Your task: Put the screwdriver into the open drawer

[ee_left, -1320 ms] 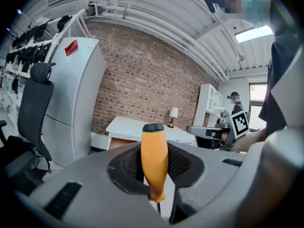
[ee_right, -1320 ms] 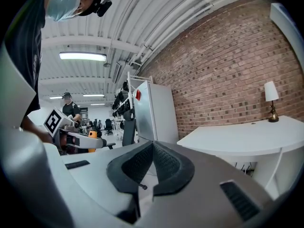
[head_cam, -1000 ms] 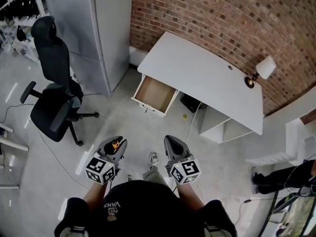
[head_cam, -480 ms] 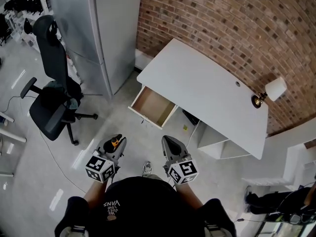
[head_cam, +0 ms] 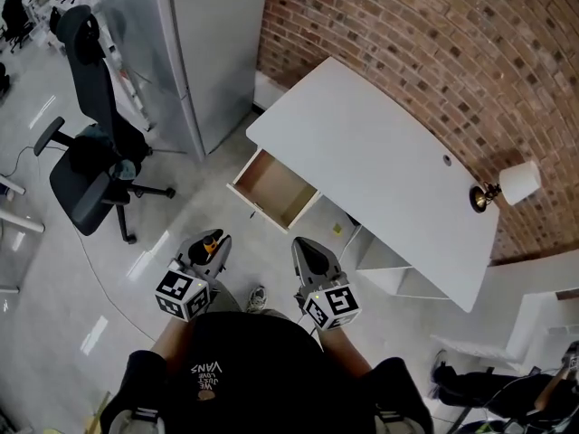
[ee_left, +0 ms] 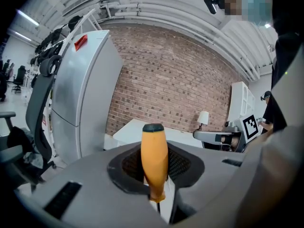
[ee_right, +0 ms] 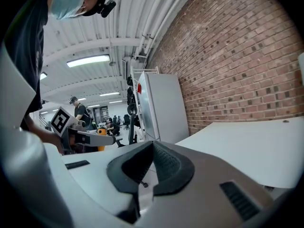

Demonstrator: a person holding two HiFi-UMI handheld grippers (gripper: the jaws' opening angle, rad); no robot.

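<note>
Beneath the white surface (head_cam: pixel 380 143) the drawer (head_cam: pixel 271 188) stands open. Left gripper (head_cam: pixel 214 242) jaws clamp the screwdriver (ee_left: pixel 154 158), while the right gripper (head_cam: pixel 301 246) jaws meet empty. Release looks best saved until the tool is over the drawer.

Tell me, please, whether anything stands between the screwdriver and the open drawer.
Nothing visible does. The left gripper holds the screwdriver, and only floor lies between it and the open drawer.

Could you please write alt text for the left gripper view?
The left gripper grips an orange screwdriver by its handle. Beyond are a white desk against a brick wall, a grey cabinet at left and the right gripper at right.
</note>
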